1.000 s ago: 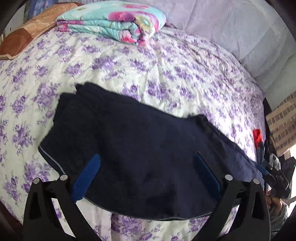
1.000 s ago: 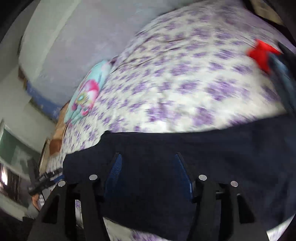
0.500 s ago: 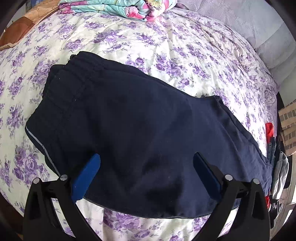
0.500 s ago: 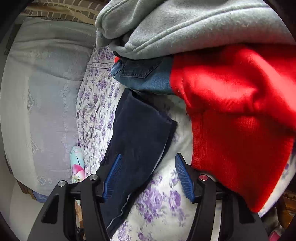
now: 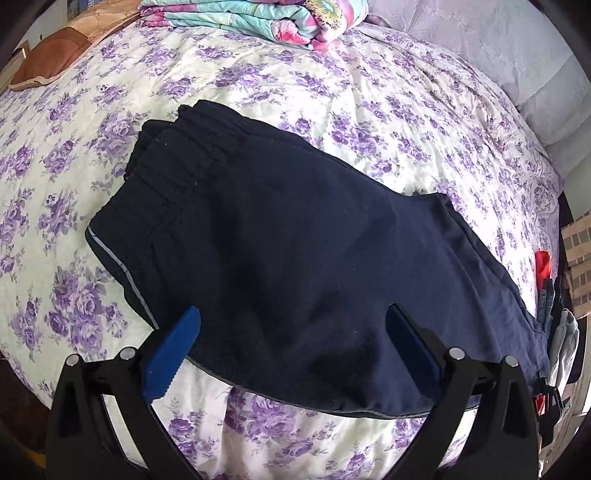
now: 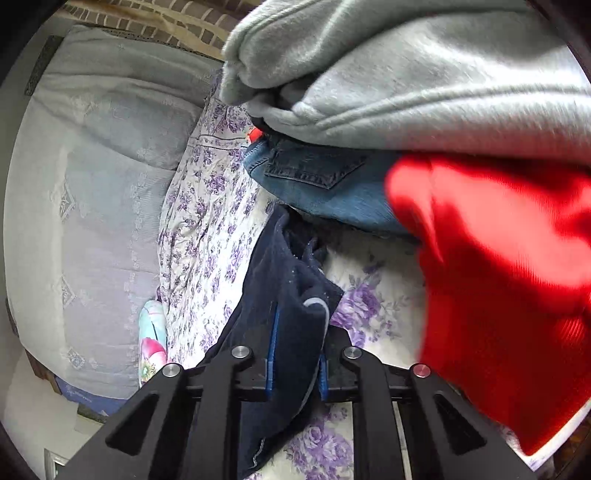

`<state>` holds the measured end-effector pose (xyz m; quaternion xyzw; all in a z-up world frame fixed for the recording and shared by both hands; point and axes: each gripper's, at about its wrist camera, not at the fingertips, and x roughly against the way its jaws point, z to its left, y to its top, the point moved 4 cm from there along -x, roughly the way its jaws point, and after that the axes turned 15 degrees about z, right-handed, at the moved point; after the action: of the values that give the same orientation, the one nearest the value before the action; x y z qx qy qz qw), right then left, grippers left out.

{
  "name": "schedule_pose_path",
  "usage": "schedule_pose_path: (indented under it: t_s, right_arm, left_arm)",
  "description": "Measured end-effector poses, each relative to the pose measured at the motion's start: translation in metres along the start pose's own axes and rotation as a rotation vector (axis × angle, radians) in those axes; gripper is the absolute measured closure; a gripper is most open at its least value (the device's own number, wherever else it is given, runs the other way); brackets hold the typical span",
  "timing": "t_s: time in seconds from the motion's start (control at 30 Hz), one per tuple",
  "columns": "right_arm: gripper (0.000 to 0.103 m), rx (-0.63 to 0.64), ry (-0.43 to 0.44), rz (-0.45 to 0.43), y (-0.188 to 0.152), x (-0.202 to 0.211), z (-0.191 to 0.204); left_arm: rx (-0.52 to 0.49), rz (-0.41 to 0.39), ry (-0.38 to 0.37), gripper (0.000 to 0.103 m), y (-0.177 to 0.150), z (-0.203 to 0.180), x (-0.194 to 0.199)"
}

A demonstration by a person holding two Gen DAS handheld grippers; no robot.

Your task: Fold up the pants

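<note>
Pants [image 5: 303,266] lie flat on the bed [image 5: 369,110], legs stacked one over the other, so the lengthwise fold looks done. Waistband end sits toward the folded floral blanket [image 5: 258,18], cuffs toward the clothes pile [image 6: 443,129]. Right gripper [image 6: 295,354] is clamped on the cuff end, just beside the pile. Left gripper [image 5: 291,332] hovers over the pants' near edge, jaws wide apart, holding nothing. Left to do, I'd judge: carry cuffs to waistband, then flatten.
</note>
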<state>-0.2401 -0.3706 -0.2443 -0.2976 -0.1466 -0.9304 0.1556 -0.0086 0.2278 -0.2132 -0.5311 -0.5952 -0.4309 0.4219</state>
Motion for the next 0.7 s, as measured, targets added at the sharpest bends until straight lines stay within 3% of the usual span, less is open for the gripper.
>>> schedule_pose_path:
  t_s: [0.13, 0.33, 0.4, 0.53, 0.63, 0.7]
  right_arm:
    - [0.087, 0.125, -0.011, -0.007, 0.005, 0.006, 0.053]
    - [0.087, 0.524, -0.086, 0.033, -0.014, -0.028, 0.184]
    - [0.087, 0.717, -0.113, 0.068, -0.044, -0.052, 0.229]
    - [0.087, 1.215, -0.194, 0.219, -0.155, -0.118, 0.284]
    - [0.087, 1.5, -0.277, 0.415, -0.244, -0.173, 0.258]
    - [0.087, 1.609, -0.355, 0.469, -0.278, -0.192, 0.232]
  left_arm:
    - [0.007, -0.013, -0.036, 0.005, 0.0, 0.005, 0.005]
    - [0.019, -0.062, -0.096, 0.005, -0.002, 0.022, 0.025]
    - [0.041, -0.08, -0.115, 0.005, -0.004, 0.034, 0.033]
    - [0.089, -0.108, -0.13, 0.005, -0.012, 0.065, 0.046]
    - [0.125, -0.116, -0.127, 0.005, -0.017, 0.085, 0.048]
    - [0.152, -0.116, -0.133, 0.005, -0.021, 0.098, 0.049]
